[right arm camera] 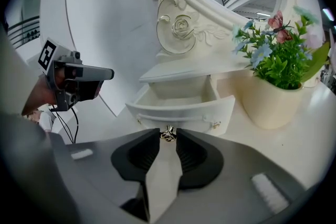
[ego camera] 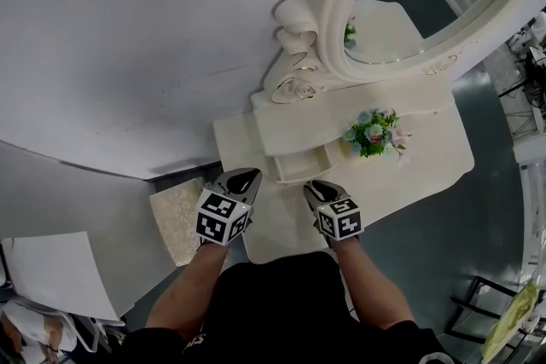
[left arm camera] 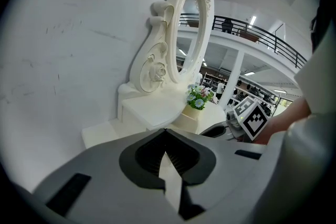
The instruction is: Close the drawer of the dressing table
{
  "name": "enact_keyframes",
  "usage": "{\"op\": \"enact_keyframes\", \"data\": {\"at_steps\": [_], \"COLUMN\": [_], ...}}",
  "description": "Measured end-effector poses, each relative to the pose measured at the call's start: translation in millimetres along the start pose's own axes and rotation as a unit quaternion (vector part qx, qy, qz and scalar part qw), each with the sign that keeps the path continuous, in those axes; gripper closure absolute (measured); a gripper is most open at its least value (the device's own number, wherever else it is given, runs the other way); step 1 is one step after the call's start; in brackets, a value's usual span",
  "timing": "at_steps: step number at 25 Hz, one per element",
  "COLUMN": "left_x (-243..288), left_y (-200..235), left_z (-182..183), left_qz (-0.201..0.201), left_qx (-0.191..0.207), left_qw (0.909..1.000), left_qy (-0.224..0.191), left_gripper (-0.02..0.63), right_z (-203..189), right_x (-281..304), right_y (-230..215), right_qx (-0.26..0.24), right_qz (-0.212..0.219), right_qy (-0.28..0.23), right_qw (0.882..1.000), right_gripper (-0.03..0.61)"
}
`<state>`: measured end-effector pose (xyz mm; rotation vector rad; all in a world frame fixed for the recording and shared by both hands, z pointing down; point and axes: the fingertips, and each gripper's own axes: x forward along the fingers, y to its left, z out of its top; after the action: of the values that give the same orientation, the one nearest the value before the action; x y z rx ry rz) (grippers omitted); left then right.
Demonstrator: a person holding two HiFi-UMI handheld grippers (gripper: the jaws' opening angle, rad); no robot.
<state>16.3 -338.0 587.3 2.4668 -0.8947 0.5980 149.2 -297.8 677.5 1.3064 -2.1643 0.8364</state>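
1. A glossy cream drawer [right arm camera: 181, 107] with a curved front stands open near the left edge of the ornate white bench [ego camera: 439, 164].
2. The grey right claw [right arm camera: 168, 137] is clamped on the drawer's small metal knob [right arm camera: 168, 132].
3. The grey left claw [left arm camera: 166, 132] has its ribbed tips together.

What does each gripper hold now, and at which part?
The right gripper pinches the open drawer by its small metal knob. The left gripper, shut, holds nothing.

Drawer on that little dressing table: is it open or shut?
Open: the drawer stands pulled out, its bare inside visible, the right gripper pinching its knob.
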Motion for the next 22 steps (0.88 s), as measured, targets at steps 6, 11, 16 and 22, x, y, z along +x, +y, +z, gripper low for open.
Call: {"op": "enact_keyframes", "data": {"at_steps": [6,11,16,22], "left_x": [2.1,-0.6,-5.8,-10.0], "left_y": [3.2,3.2,5.9,4.3], "left_z": [1.4,6.6,11.3,10.3], "left_qz": [0.0,0.0,0.004,0.006], "left_qx": [-0.006,-0.008,-0.008,-0.011], "left_qw": [1.0,0.9999,0.9998,0.9997], "left_qy": [-0.004,-0.01,-0.019,-0.022], "left_gripper": [0.609,0.609,0.609,0.609], "right_z": [5.5,24.4,42.0,37.8], "right_x": [-2.6,-23.9,-27.5,-12.0], "right_y": [-0.6,0.2,10.1,28.3], "right_qx": [-0.012,-0.1,-0.215,-0.357], "right_qz": [-0.004,-0.018,-0.005,0.039], "right_qy": [0.012,0.015,0.023,0.081], "right_qw": [1.0,0.995,0.976,0.93], "right_gripper": [0.46,0.446,0.43,0.421]}}
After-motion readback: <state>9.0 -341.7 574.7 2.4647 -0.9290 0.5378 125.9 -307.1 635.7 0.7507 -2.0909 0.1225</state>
